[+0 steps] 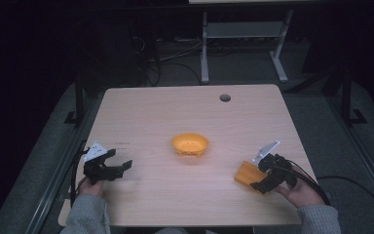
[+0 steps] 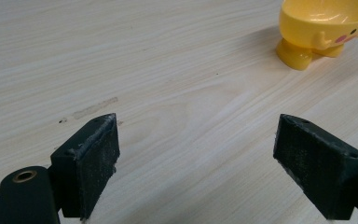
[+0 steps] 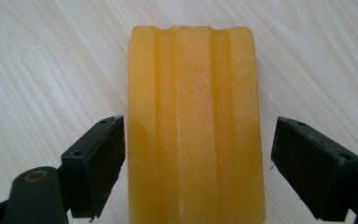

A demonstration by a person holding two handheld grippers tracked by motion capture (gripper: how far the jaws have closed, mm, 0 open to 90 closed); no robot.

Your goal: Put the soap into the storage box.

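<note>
- Light wooden table, with a small round hole near the far edge.
- Yellow footed bowl near the middle of the table, upright, well apart from both tools.
- Left gripper at the near left, jaws spread wide over bare wood, holding nothing.
- Right gripper at the near right, jaws apart on either side of an orange ridged block, left jaw almost touching it, right jaw with a gap, not clamped.
- Orange block flat on the table.
</note>
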